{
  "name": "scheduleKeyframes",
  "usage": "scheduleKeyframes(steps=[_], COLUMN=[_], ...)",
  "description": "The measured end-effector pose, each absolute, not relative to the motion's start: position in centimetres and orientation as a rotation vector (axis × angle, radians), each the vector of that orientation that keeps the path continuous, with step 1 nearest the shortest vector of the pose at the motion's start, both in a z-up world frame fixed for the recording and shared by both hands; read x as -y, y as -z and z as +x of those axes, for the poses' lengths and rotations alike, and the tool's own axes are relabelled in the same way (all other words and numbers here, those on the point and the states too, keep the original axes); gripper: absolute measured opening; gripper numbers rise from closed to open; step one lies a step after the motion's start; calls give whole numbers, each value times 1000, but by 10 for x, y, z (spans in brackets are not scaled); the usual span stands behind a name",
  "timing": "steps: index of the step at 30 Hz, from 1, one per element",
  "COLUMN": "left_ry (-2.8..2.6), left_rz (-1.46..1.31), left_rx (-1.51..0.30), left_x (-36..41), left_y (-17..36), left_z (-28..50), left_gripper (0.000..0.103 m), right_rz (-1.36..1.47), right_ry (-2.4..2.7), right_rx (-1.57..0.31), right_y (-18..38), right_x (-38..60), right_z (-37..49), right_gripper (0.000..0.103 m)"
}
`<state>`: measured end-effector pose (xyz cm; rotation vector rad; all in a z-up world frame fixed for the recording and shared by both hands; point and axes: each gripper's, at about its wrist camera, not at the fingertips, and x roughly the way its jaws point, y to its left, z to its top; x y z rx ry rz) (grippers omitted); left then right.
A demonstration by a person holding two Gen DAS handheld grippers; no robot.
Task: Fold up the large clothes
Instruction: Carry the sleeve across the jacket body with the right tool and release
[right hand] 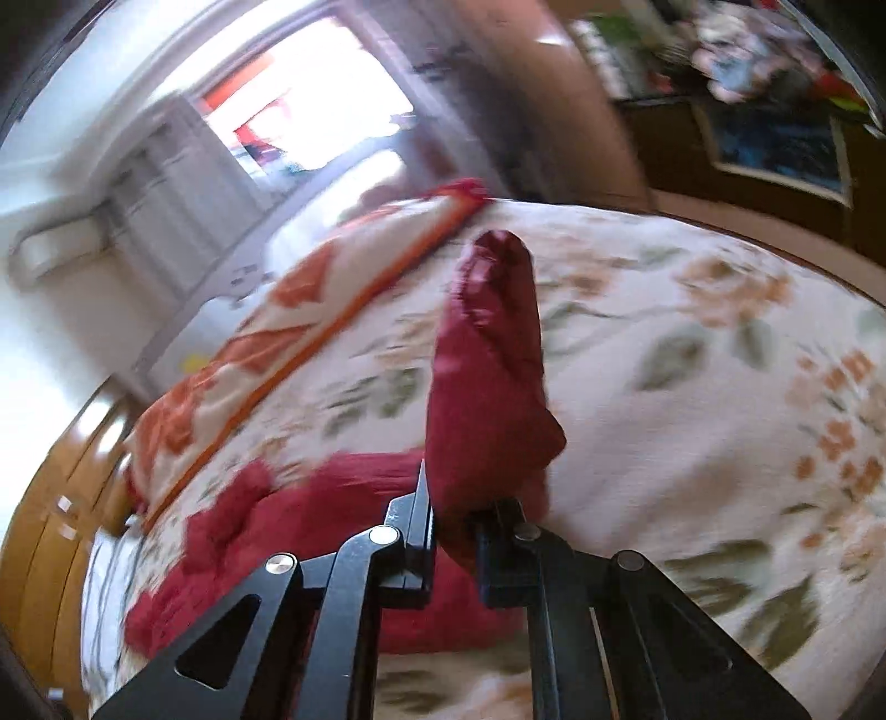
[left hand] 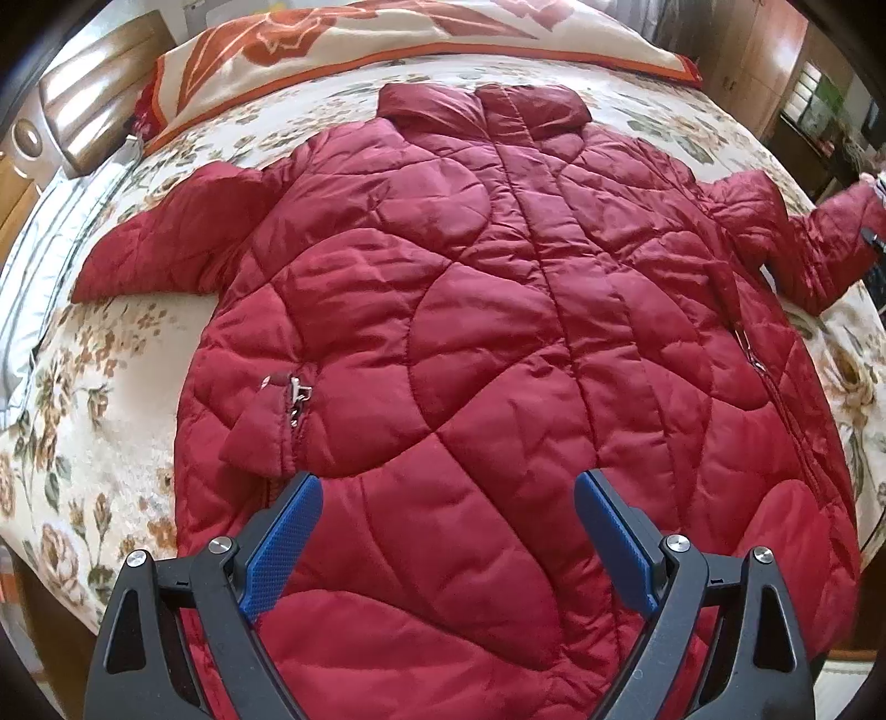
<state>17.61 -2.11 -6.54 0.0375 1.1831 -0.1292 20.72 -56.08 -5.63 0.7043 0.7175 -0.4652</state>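
A dark red quilted jacket [left hand: 498,310] lies front up on the floral bed cover [left hand: 99,387], collar toward the pillow, zip closed. Its left sleeve [left hand: 166,243] lies spread out flat. My left gripper [left hand: 448,498] is open and hovers above the jacket's lower hem, holding nothing. My right gripper [right hand: 459,526] is shut on the cuff end of the right sleeve [right hand: 487,376], which sticks up between the fingers above the bed. In the left wrist view that sleeve [left hand: 819,243] is lifted at the far right edge. The right wrist view is motion blurred.
An orange and cream patterned blanket [left hand: 387,33] lies at the head of the bed. A wooden headboard [left hand: 94,99] stands at the back left. A wooden wardrobe [left hand: 764,50] stands at the back right. A bright window [right hand: 310,99] shows beyond the bed.
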Motion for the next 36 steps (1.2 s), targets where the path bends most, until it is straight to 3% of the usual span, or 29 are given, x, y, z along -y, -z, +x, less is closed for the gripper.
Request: scheduleKeyframes(steps=[8, 22, 36], left_ry=[133, 280, 552], left_rz=[-30, -322, -662], left_rx=[-1169, -1129, -1253], left_x=[-1, -74, -115], left_y=[60, 40, 109], left_z=[178, 226, 339], left_gripper=[93, 93, 93], right_rz=[613, 411, 194], right_ry=[178, -172, -357], right_rx=[-749, -912, -1084], right_y=[30, 50, 111], right_x=[465, 291, 172], right_z=[272, 357, 393], right_gripper=[10, 10, 10])
